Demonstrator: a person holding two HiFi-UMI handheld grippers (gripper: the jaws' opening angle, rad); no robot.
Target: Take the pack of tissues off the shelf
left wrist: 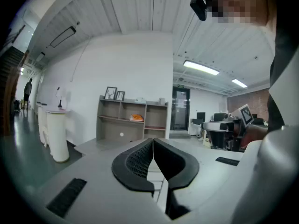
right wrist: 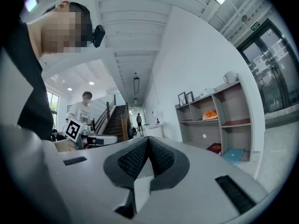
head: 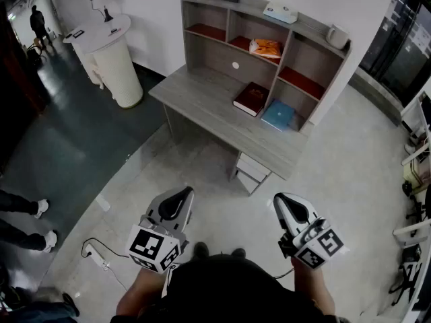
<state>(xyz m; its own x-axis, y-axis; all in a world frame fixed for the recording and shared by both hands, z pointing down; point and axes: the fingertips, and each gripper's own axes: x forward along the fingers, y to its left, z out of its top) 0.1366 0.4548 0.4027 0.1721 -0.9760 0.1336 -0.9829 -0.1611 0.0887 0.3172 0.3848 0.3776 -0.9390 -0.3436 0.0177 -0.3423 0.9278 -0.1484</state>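
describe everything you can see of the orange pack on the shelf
The orange pack looks soft and crinkly, like plastic wrap, orange with paler patches. It lies flat in the middle compartment of the grey shelf unit on the desk, resting on that compartment's reddish floor. Nothing else touches it.

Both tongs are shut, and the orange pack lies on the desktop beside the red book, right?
Not quite. The head view shows the orange pack in the middle compartment of the shelf, above the desktop where the red book lies. The left tongs and right tongs are indeed shut.
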